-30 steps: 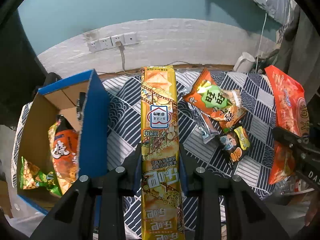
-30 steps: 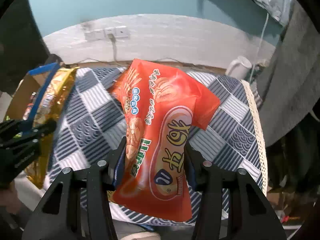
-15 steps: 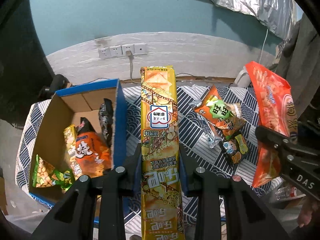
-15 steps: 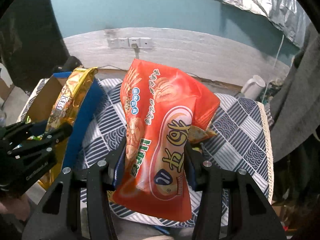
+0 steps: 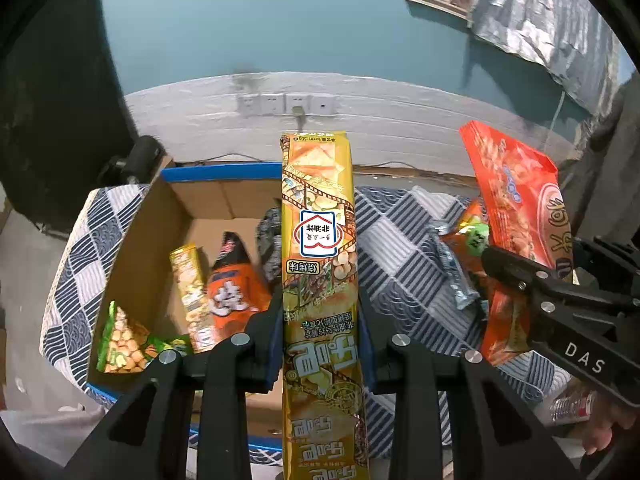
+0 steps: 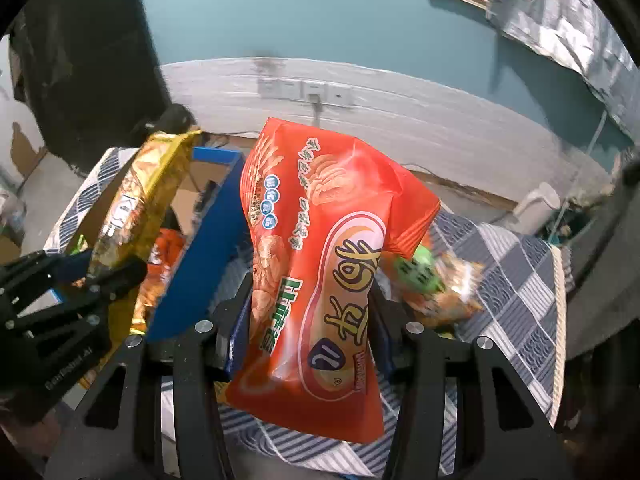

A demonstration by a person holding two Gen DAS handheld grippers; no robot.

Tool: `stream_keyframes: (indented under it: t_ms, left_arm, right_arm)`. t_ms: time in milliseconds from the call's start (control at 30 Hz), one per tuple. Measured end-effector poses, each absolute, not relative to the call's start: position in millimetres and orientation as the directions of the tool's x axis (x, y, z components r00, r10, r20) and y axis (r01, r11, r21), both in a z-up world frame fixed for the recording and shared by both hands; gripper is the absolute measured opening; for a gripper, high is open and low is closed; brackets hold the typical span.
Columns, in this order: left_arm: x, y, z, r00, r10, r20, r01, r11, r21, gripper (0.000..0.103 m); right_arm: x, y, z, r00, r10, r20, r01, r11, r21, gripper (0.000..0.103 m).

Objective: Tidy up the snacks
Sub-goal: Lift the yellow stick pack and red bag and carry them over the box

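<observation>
My left gripper [image 5: 320, 316] is shut on a long yellow snack pack [image 5: 318, 240] and holds it in the air over the right wall of an open cardboard box with blue edges [image 5: 160, 216]. The box holds several snack bags, among them an orange one [image 5: 230, 296] and a green one [image 5: 120, 344]. My right gripper [image 6: 310, 304] is shut on a big red shrimp-chip bag [image 6: 320, 248], held in the air right of the box [image 6: 200, 264]. The red bag [image 5: 516, 200] and right gripper show at the right of the left wrist view; the yellow pack [image 6: 136, 208] shows left in the right wrist view.
The table has a blue-and-white patterned cloth [image 5: 400, 248]. Loose snacks lie on it right of the box: an orange bag with a green label [image 6: 436, 284] and a silver packet [image 5: 452, 268]. A white kettle [image 6: 536, 204] stands at the back right. Wall sockets [image 5: 288, 104] are behind.
Both grippers have moved left and up with their bags. The box has come from the far left to under the yellow pack, and its inside shows more.
</observation>
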State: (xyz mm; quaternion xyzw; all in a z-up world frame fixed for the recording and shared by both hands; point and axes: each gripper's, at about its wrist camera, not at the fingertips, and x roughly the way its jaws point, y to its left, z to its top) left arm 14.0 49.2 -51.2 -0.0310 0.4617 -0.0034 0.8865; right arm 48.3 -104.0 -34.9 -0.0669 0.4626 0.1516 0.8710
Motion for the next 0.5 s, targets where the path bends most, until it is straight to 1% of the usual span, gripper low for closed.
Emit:
stream_keyframes:
  t_ms: [500]
  left_arm:
    - [15,134,-67,0.560,0.031,-0.828,-0.162,0.984,-0.072,0.032]
  right_arm:
    - [69,-2,-53,0.464,0.266,-0.845,-0.453,0.891,0.032,0.049]
